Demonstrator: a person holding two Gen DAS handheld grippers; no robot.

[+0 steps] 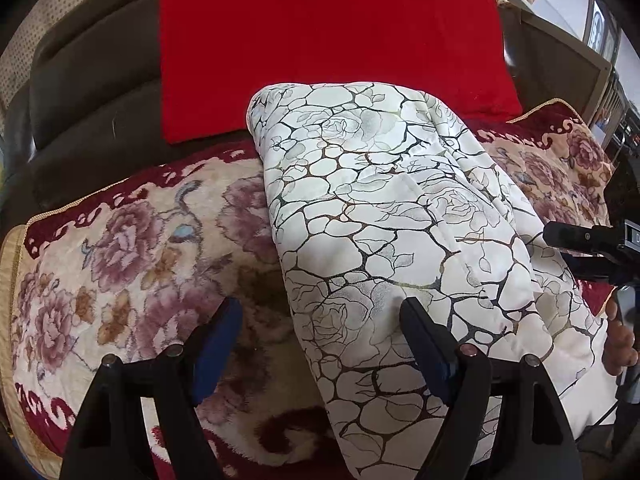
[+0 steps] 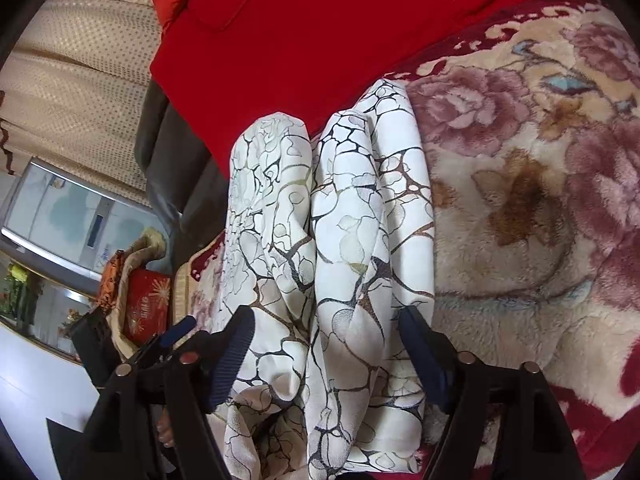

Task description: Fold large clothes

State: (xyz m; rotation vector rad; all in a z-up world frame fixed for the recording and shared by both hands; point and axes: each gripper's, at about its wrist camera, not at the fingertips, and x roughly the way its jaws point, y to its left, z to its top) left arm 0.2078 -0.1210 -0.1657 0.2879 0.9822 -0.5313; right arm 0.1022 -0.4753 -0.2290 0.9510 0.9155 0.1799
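Your left tongs (image 1: pixel 320 344) stand wide with nothing pinched: the left pad hangs over the floral blanket (image 1: pixel 120 248), the right pad over the white patterned garment (image 1: pixel 380 220), whose folded edge runs between them. Ahead of both lies a red cloth (image 1: pixel 320 48) (flat, against the dark sofa back (image 1: pixel 96 92)). Your right tongs (image 2: pixel 326 352) are also wide, straddling the bunched garment (image 2: pixel 352 208) without gripping it; blanket spreads to their right.
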